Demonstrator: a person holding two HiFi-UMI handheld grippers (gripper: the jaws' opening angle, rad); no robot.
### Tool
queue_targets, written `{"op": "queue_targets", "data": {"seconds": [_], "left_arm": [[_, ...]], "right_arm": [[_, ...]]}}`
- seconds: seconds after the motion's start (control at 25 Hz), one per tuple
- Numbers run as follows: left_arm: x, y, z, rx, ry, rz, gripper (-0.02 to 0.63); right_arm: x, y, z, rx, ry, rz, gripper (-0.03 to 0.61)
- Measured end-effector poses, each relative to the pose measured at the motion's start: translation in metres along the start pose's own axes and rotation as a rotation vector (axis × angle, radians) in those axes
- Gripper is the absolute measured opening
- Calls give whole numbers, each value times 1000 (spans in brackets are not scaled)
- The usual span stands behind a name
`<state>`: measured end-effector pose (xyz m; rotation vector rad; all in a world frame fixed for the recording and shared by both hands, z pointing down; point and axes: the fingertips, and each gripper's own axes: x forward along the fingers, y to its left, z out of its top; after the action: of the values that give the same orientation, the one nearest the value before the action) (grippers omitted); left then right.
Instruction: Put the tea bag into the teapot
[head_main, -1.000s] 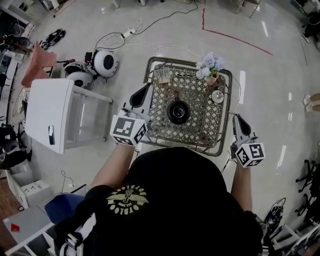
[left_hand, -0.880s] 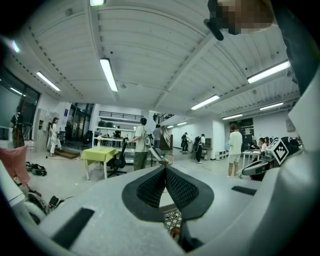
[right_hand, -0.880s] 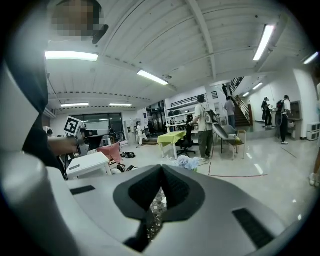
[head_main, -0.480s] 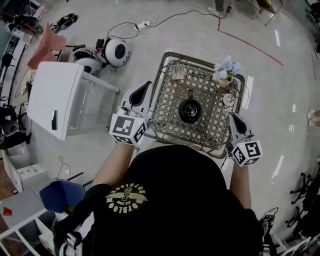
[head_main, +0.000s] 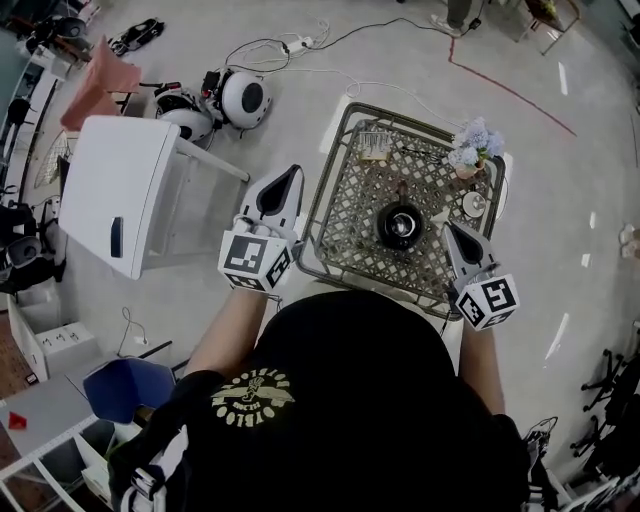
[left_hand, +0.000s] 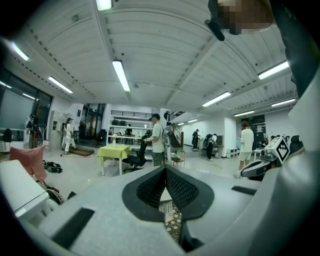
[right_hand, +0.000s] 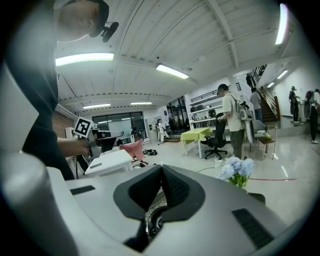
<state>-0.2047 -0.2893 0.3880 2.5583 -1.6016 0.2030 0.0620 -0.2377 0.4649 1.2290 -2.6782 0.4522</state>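
Clenched, empty grippers are hovering.
Tea bag (head_main: 377, 147) is lying ahead-right of the left gripper (head_main: 292, 172), needing opened jaws; teapot (head_main: 400, 226) is sitting just left of the right gripper (head_main: 447, 228).

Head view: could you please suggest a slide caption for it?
Person at a lattice table, left gripper and right gripper shut and empty, near the teapot.

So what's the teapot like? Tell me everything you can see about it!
The teapot is small, round and dark, with a shiny look. From above its top seems open, with a pale gleam inside. A thin dark part, spout or handle, sticks out towards the far side. It stands upright near the middle of the lattice table. The right gripper is close beside it and seems not to touch it.
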Motion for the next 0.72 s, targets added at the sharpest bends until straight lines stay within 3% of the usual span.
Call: {"op": "queue_targets", "data": {"seconds": [0.44,0.72], "left_arm": [[5,31,-9,-32,8,-28,-5],[8,49,-9,-46,-3,-39,-5]], "right_arm": [[32,23,-18,41,108,33,12],[36,29,-19,51,140,5,23]]}}
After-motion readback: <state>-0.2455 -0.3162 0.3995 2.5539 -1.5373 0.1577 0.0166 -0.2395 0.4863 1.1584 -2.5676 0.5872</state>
